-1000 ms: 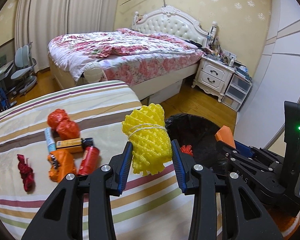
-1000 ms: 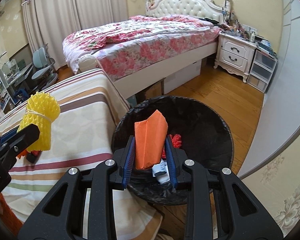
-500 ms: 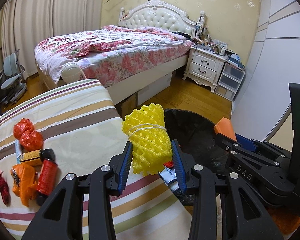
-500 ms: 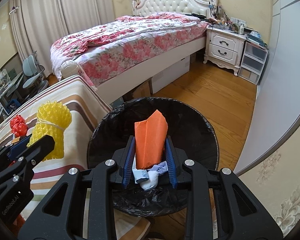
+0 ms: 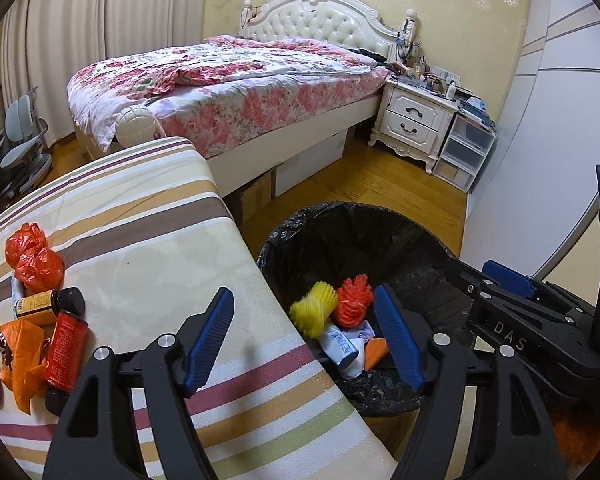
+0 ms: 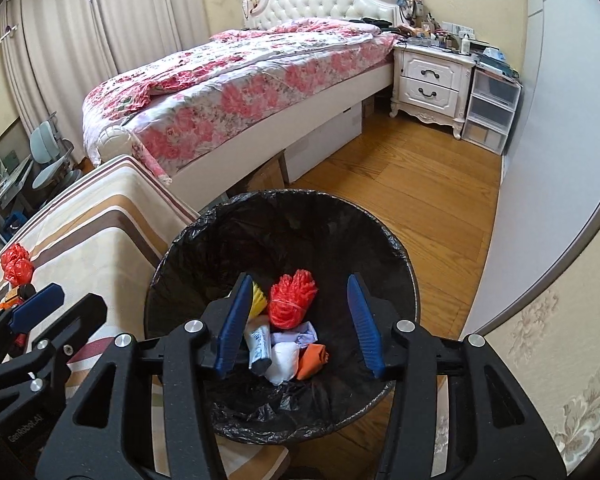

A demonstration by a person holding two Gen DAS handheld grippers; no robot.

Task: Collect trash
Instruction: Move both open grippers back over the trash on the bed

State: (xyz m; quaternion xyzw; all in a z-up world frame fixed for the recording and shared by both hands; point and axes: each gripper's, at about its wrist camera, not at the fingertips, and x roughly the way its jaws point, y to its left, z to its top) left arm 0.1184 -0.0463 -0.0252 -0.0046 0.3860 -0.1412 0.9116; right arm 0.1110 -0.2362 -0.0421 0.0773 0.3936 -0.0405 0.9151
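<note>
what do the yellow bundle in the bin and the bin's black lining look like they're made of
Yellow bundle: apparently soft foam netting, matte, judging by its open mesh; blurred here, so not certain.
Black lining: thin plastic bag, slightly glossy, crinkled and bunched over the rim.

The bin stands right of the table, bed behind.

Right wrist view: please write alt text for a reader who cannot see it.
The right claw hangs with jaws opening and empty over a black-lined bin that holds a red net, a yellow net, an orange wrapper and white scraps. A striped bed lies to the left, with the left claw at its edge.
</note>
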